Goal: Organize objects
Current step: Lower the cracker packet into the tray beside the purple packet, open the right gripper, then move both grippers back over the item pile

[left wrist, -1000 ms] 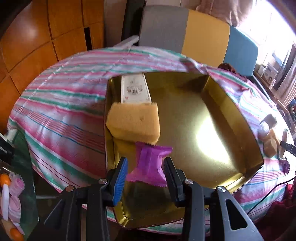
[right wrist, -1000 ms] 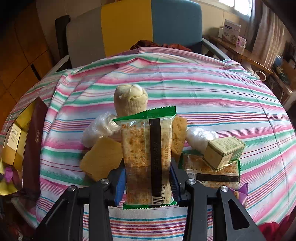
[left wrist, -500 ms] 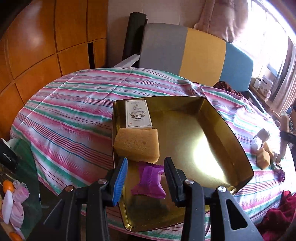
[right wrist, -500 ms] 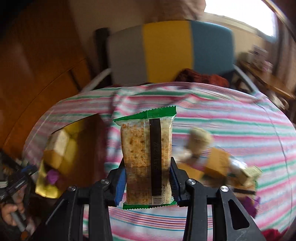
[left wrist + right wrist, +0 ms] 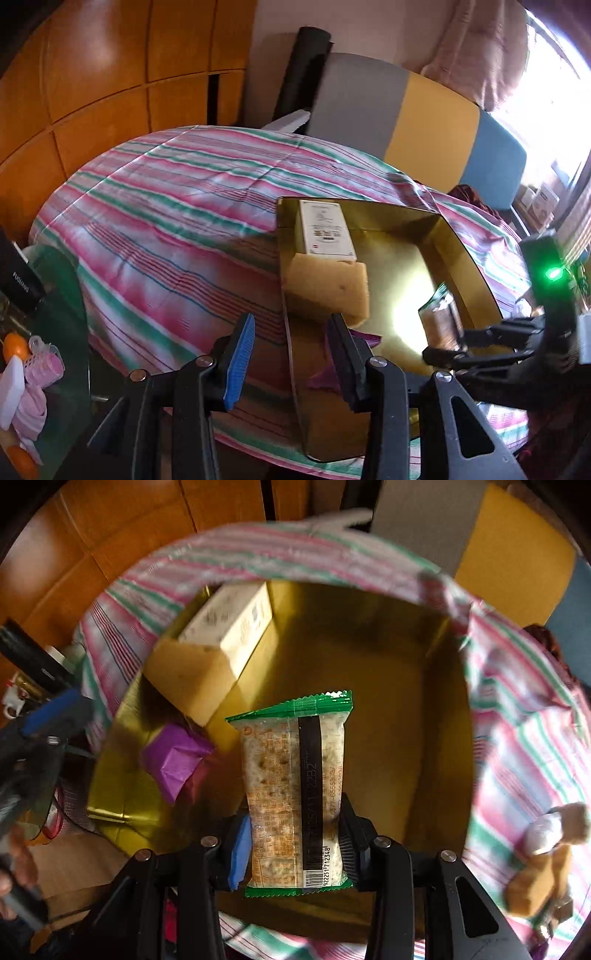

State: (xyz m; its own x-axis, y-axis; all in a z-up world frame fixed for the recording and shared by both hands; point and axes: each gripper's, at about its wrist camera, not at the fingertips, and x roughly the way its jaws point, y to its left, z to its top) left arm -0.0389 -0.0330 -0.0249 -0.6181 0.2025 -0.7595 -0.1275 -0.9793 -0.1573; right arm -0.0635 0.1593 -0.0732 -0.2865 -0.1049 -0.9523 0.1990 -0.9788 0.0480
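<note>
Over gold tray (image 5: 436,716), right tool (image 5: 293,843) clamps cracker packet (image 5: 293,794).

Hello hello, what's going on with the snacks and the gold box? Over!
Right gripper shut on cracker pack, over gold box. Left gripper open, empty. Box holds sponge, white carton, purple packet; bare floor below pack.

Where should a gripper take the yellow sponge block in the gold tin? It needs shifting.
Grip the yellow sponge block across its two long faces, coming from above: its top is exposed, while the white carton lies against one end and the gold tin wall is close.
</note>
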